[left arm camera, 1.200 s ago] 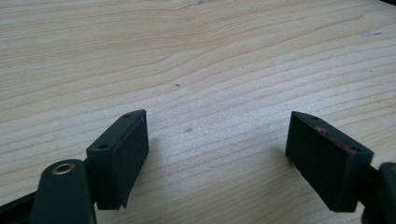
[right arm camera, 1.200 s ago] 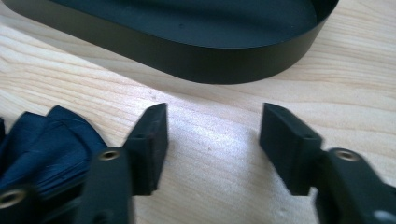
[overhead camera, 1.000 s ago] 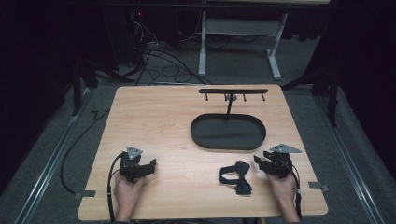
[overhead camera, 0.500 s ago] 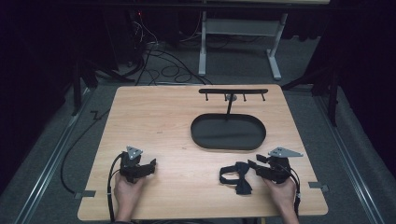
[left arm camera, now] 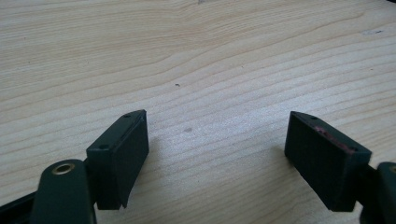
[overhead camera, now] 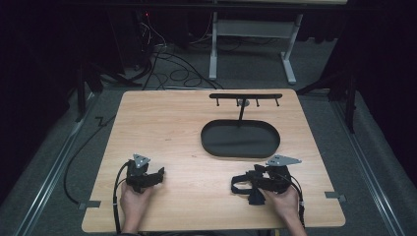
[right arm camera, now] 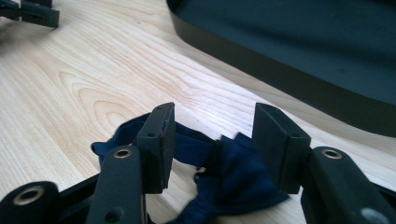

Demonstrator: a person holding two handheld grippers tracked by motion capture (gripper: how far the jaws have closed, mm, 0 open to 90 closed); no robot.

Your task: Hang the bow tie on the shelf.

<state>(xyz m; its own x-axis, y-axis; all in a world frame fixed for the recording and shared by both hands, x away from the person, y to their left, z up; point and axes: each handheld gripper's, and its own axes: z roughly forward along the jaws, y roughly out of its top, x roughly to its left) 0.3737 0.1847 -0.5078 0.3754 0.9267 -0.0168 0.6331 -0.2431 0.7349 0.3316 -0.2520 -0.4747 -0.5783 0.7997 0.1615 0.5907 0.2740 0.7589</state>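
Right gripper (overhead camera: 244,185): low on the bench (overhead camera: 187,128), near the person's edge; jaws parted, released, one on each side of the cloth, not closed on it.
Cloth (right arm camera: 219,175): dark blue, crumpled; lies flat on the bench between the right gripper's jaws and just ahead of them, in the high view (overhead camera: 248,189) a dark bundle at the gripper's tip.
Tray (overhead camera: 240,139): black oval, ahead of the right gripper and apart from it; its wall (right arm camera: 280,70) runs close beyond the jaws.
Rack (overhead camera: 245,97): black bar with small pegs on a post, behind the tray.
Left gripper (overhead camera: 156,176): well apart from the right one; jaws spread wide, released, bare wood between them (left arm camera: 215,140).
Hands: each grips its tool from the near edge.
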